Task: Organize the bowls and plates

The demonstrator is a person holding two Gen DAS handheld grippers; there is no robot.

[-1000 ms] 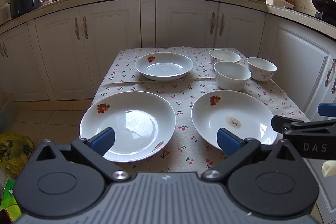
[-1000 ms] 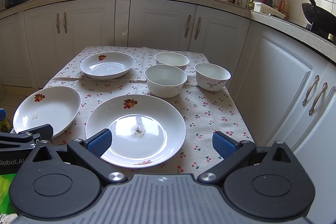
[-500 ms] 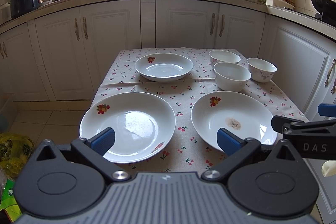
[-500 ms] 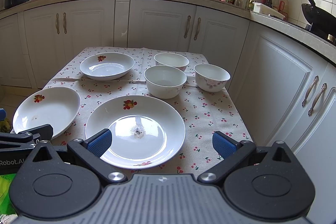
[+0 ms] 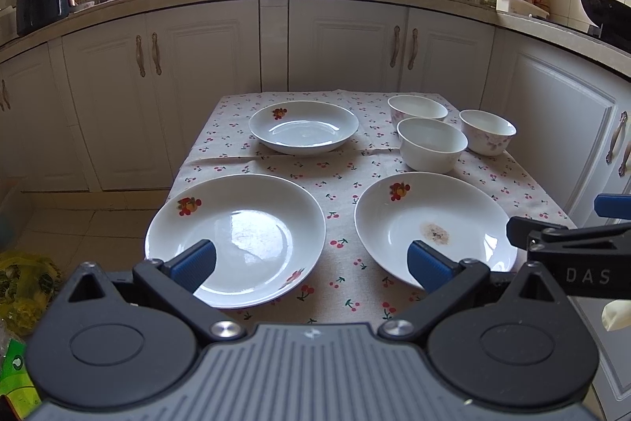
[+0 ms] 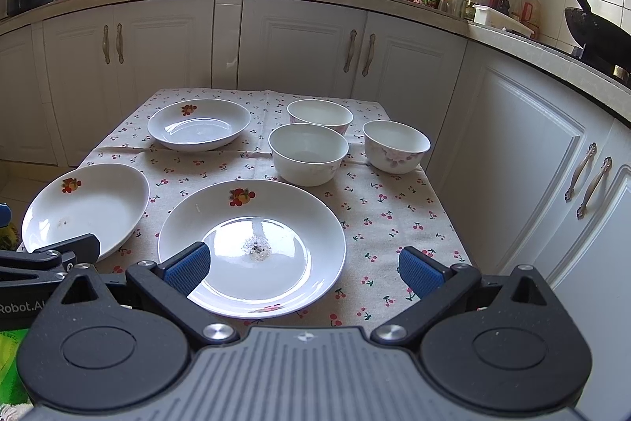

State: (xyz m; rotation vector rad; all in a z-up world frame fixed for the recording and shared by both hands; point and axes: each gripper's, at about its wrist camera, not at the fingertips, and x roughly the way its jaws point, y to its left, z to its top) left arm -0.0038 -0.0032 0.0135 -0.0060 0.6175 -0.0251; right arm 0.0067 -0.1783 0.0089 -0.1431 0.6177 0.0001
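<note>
Right, the table (image 5: 524,180) sits under a cherry-print cloth (image 5: 343,180), cabinets (image 5: 347,46) behind at twelve o'clock. Biggest pieces first: the left plate (image 5: 244,219) lies at seven o'clock, the stained plate (image 5: 426,212) at five, a crusty spot in its well. Up at eleven o'clock rests the far plate (image 5: 303,127). Three bowls cluster at one o'clock: near bowl (image 5: 432,146), back bowl (image 5: 418,109), flowered bowl (image 5: 487,131), none stacked. The left gripper (image 5: 311,263) hovers wide open over the near edge, empty, one pad above each big plate. The right gripper (image 6: 303,265) also gapes wide, nothing held, its left finger over the stained plate's rim.
</note>
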